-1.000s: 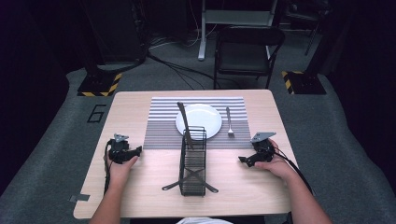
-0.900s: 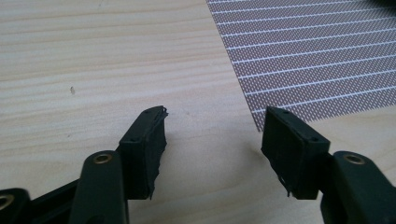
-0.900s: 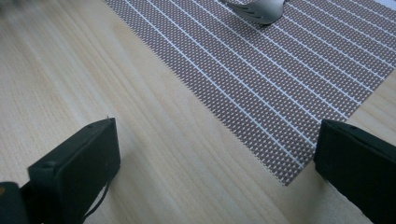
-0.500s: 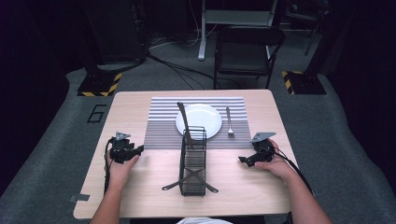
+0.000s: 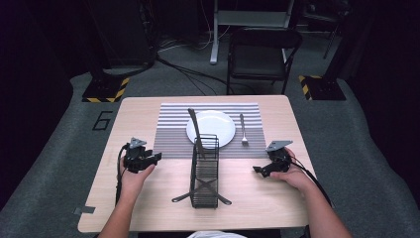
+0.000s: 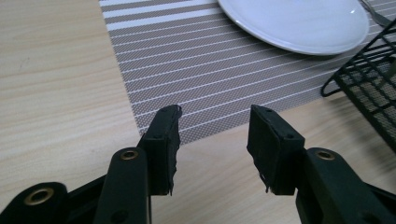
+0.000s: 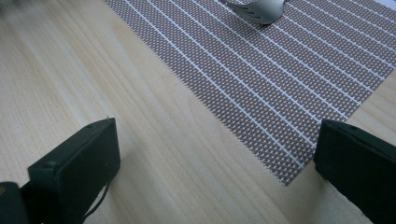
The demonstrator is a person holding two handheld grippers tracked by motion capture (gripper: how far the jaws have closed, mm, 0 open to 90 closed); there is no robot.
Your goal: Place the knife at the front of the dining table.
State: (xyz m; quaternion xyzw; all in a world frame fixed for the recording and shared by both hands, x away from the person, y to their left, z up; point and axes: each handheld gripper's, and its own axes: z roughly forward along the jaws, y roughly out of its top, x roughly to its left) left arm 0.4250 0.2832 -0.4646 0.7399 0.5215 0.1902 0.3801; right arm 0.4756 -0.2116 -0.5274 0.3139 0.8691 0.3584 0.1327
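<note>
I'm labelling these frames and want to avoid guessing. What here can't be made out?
- Utensil in the wire rack: high view, too small and dark; knife or spatula, cannot tell.
- Fork: right gripper view, top edge cuts it off.
- Plate: left gripper view, far rim beyond the top edge.
- Crossed handles under the rack: high view, kind unclear.

Black chair (image 5: 263,56) on grey carpet (image 5: 59,144)

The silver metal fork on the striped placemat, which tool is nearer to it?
Right. The right tool sits just in front of the silver metal fork; the left tool is far across the black wire caddy.
</note>
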